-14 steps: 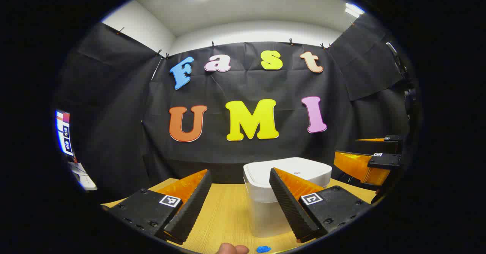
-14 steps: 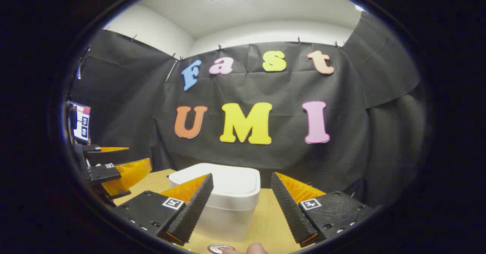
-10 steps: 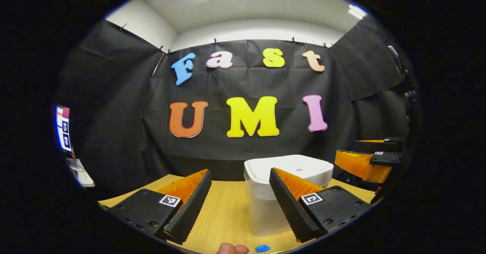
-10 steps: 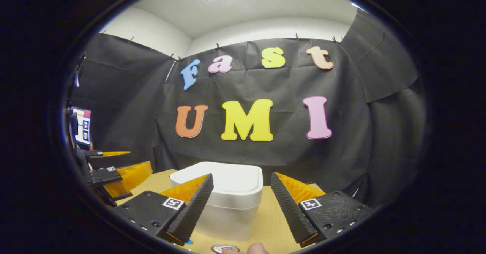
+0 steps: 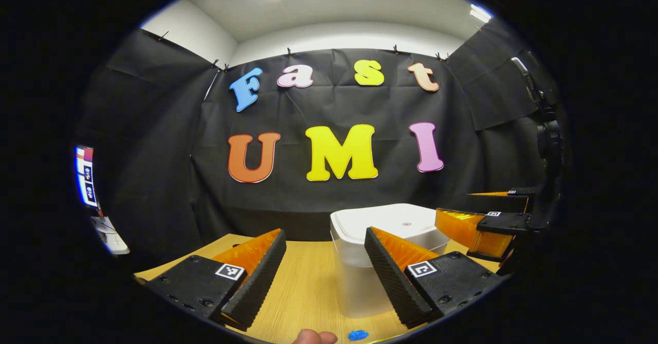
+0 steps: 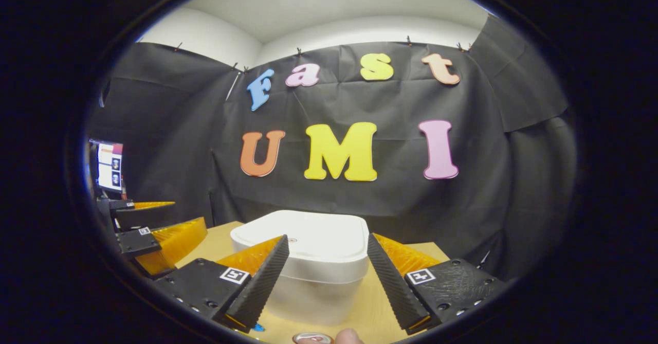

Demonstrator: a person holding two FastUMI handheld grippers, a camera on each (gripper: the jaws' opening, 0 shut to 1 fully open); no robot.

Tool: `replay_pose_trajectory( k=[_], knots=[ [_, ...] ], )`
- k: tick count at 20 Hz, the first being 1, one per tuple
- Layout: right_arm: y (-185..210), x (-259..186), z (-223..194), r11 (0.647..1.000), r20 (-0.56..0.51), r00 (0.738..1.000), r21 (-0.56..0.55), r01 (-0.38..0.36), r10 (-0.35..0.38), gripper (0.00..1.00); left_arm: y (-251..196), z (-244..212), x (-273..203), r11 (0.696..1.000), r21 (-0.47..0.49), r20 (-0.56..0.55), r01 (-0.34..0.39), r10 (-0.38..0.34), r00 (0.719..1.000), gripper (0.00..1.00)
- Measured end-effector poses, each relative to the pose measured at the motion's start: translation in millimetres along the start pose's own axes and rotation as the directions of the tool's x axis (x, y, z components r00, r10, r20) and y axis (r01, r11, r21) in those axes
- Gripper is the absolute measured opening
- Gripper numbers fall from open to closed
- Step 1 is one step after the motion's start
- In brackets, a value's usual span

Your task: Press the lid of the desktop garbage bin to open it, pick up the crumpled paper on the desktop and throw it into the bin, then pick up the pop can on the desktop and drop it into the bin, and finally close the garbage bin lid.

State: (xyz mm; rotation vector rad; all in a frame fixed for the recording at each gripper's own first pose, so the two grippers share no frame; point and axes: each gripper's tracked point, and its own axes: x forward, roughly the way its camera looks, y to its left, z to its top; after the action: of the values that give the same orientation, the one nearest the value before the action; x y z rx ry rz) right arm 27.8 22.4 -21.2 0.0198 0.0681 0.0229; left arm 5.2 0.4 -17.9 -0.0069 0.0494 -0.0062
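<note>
A white desktop bin stands on the wooden table with its lid down. My left gripper is open just before it, low over the table, holding nothing. A blue crumpled paper lies at the bottom edge, beside a person's fingertip. In the right gripper view the bin sits right ahead, and my right gripper is open in front of it. The pop can shows its top at the bottom edge. Each gripper appears in the other's view: right gripper, left gripper.
Black cloth walls close the booth behind and beside the table. A lit screen stands far left, also seen as a screen in the right gripper view. The table's far edge runs just behind the bin.
The right gripper has moved closer to the bin, whose lid now looms larger ahead of it. The left gripper has barely shifted. Both stay open.
</note>
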Motion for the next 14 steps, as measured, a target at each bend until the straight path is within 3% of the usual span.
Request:
replay_pose_trajectory(
  k=[10, 11, 12, 14],
  knots=[
    [4, 11, 9, 1.0, 0.007, 1.0, 0.003, 0.007, -0.007, 0.92, 3, -10, -7, 1.0, -0.02, -0.039, 0.0, 0.0, 0.999, 0.99],
    [4, 12, 8, 1.0, 0.003, 1.0, 0.005, 0.011, -0.011, 0.86, 6, -9, -8, 1.0, -0.021, -0.038, -0.006, 0.005, 0.999, 0.99],
    [8, 15, 9, 1.0, -0.002, 1.0, 0.004, 0.008, -0.008, 0.72, 7, -10, -10, 1.0, -0.021, -0.038, -0.009, 0.009, 0.999, 0.99],
    [12, 14, 5, 1.0, -0.009, 1.0, -0.003, -0.002, 0.002, 0.7, 8, -11, -12, 1.0, -0.023, -0.04, -0.009, 0.008, 0.999, 0.99]
  ],
)
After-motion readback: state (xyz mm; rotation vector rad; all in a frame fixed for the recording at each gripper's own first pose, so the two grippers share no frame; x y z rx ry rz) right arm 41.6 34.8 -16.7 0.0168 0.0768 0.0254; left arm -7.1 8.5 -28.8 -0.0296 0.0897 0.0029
